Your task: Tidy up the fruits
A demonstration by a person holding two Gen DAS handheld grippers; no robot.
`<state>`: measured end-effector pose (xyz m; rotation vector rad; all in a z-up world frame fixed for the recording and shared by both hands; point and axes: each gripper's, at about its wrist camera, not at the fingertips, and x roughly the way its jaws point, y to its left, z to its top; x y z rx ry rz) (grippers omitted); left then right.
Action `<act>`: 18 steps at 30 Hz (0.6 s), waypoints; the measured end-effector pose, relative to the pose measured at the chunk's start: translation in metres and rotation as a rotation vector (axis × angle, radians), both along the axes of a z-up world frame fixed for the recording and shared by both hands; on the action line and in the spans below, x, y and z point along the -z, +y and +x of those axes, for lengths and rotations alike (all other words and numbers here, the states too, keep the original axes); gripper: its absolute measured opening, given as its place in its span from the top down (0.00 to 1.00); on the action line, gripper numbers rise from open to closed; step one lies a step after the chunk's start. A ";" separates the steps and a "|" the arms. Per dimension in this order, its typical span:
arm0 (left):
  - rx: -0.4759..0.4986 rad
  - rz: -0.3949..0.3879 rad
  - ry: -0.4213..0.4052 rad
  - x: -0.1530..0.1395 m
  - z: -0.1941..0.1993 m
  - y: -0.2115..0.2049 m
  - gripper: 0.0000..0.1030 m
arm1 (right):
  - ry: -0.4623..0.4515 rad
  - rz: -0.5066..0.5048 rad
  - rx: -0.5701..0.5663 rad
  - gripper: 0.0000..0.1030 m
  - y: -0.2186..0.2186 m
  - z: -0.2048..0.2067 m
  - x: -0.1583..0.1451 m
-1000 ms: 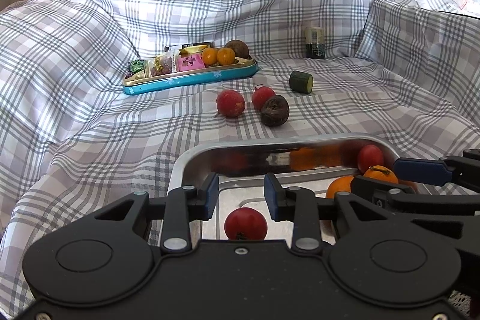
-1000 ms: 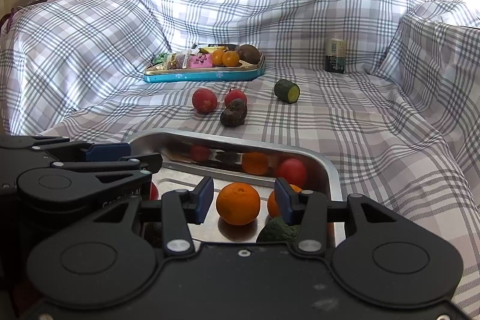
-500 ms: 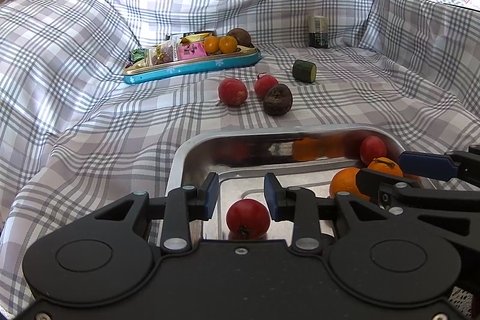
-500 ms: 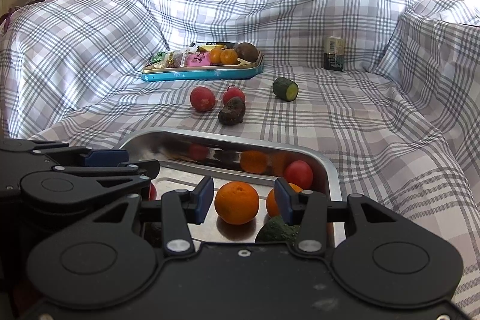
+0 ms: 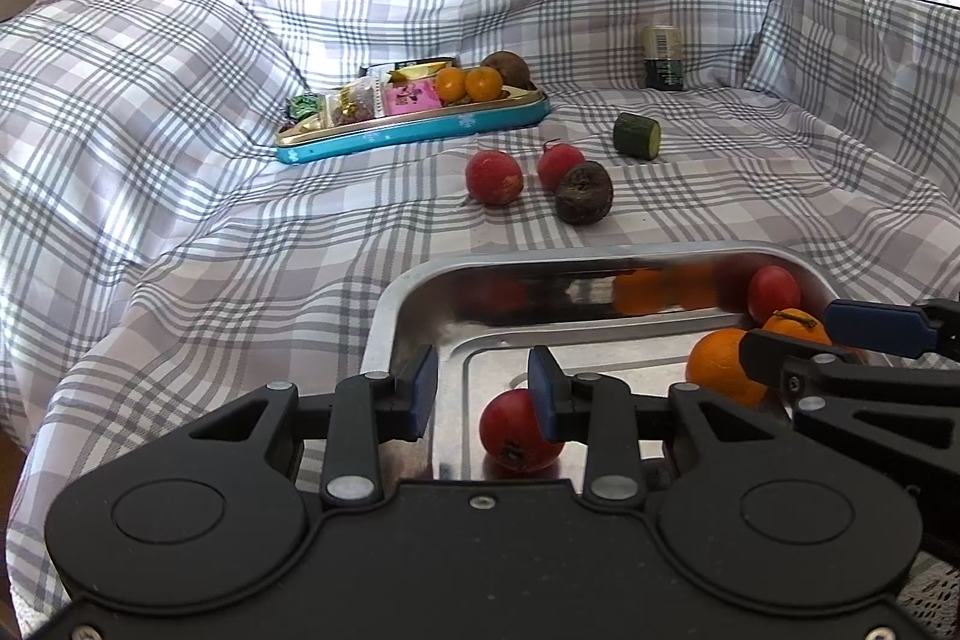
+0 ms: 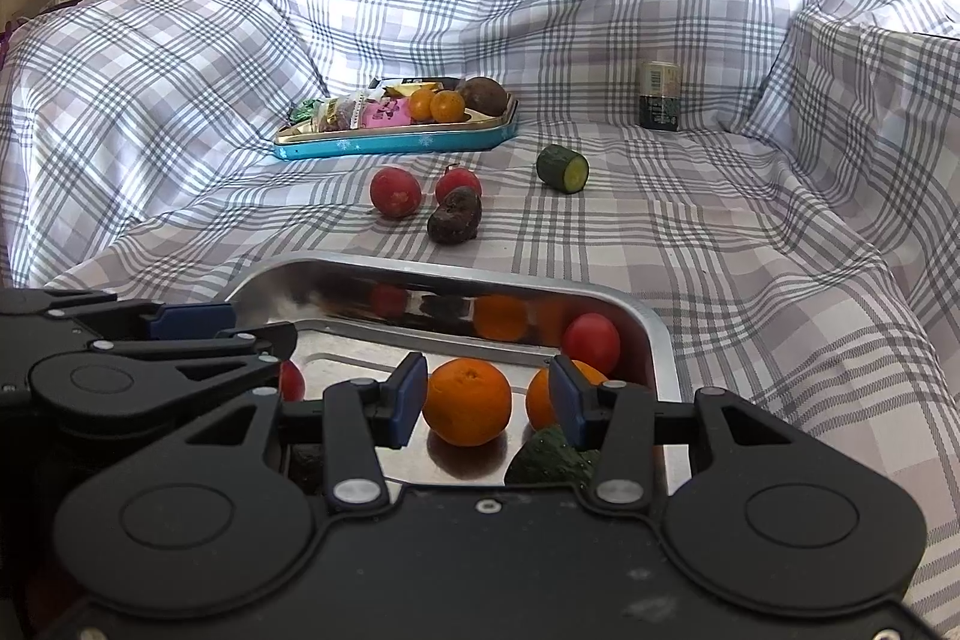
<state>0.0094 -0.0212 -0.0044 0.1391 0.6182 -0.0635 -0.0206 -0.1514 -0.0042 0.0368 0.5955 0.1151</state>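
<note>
A steel tray (image 5: pixel 384 334) (image 6: pixel 660 340) lies on the plaid cloth close in front. It holds a red fruit (image 5: pixel 517 430), two oranges (image 6: pixel 467 401) (image 5: pixel 720 367), a second red fruit (image 6: pixel 591 343) and a dark green fruit (image 6: pixel 552 460). My left gripper (image 5: pixel 480 388) is open and empty over the tray's left edge, the red fruit just past its right finger. My right gripper (image 6: pixel 487 399) is open and empty above the tray, an orange seen between its fingers. Two red fruits (image 5: pixel 494 177) (image 5: pixel 559 164) and a dark round one (image 5: pixel 583 201) lie on the cloth beyond.
A blue tin tray (image 5: pixel 414 130) at the back holds snack packets, two small oranges (image 5: pixel 468 83) and a brown fruit. A cut cucumber piece (image 5: pixel 637 135) and a small can (image 5: pixel 663 57) stand further right. Cloth-covered walls rise behind and on both sides.
My left gripper has risen and drifted left, so the red fruit in the tray now sits by its right finger. The right gripper has barely moved.
</note>
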 end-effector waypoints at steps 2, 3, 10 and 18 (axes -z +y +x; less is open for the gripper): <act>-0.008 0.003 -0.002 0.000 -0.001 0.000 0.58 | 0.001 -0.001 0.002 0.54 0.000 0.000 0.000; -0.012 0.003 -0.002 0.000 -0.002 0.000 0.58 | 0.002 -0.002 0.003 0.54 0.001 0.000 0.000; -0.023 -0.006 0.000 0.000 -0.005 0.001 0.58 | 0.009 -0.001 0.016 0.54 0.001 0.001 0.001; -0.027 -0.014 0.002 -0.001 -0.005 0.002 0.57 | 0.017 -0.003 0.033 0.54 0.001 0.003 0.001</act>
